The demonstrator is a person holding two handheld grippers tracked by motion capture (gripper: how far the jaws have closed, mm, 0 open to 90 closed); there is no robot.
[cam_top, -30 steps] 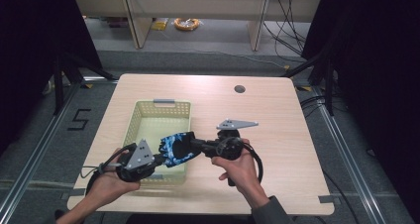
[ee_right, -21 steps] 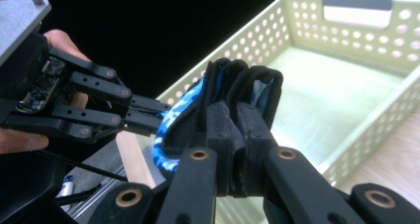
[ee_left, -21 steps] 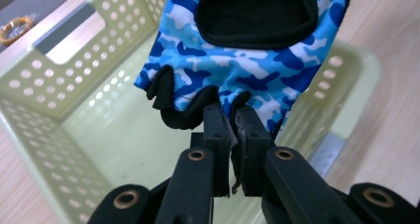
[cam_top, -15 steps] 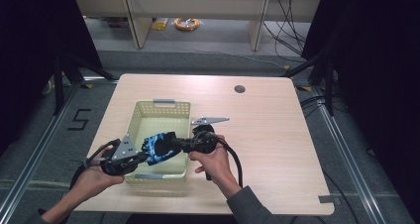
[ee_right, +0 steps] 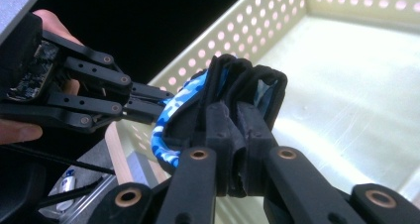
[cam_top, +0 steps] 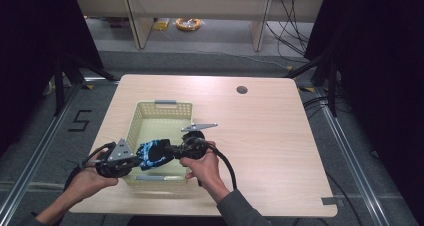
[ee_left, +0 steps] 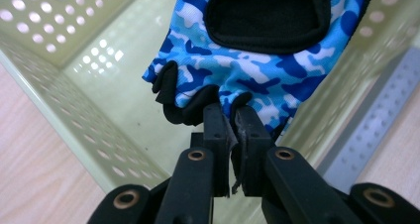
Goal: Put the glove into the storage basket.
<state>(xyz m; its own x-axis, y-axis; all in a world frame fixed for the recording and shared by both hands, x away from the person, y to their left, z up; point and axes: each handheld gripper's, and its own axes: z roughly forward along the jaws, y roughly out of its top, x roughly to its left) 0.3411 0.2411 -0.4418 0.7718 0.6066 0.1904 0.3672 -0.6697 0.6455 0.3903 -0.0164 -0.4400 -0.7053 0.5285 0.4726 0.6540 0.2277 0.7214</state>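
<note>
A person at a light wooden table (cam_top: 280, 136) holds a two-jaw gripper in each hand, and both grippers grip one blue camouflage glove (cam_top: 152, 155) between them. In the high view, the glove hangs over the near end of a pale yellow perforated basket (cam_top: 161, 110), at about 7 o'clock from the table's centre. Whether it touches the basket floor cannot be told.

The glove's long axis runs roughly from 9 o'clock to 3 o'clock across the high view, stretched between the two grippers. Its short, black-edged finger ends point toward 9 o'clock, at the left gripper (cam_top: 134, 161). Its other end, black-trimmed and bunched up, points toward 3 o'clock, at the right gripper (cam_top: 172, 151).

In the left gripper view, the left gripper (ee_left: 233, 130) has its jaws pressed almost together, pinching the fabric at the glove's (ee_left: 257, 70) finger end. A black padded patch shows on the glove higher up. The basket's (ee_left: 54, 115) holed walls surround it.

In the right gripper view, the right gripper (ee_right: 233, 120) is likewise clamped nearly closed on a thick fold of the glove's (ee_right: 171, 135) black edge. The left gripper shows at 9 o'clock there, holding the far end.

The basket (ee_right: 356, 80) has a bare, glossy floor and holds nothing besides the glove suspended in it.
</note>
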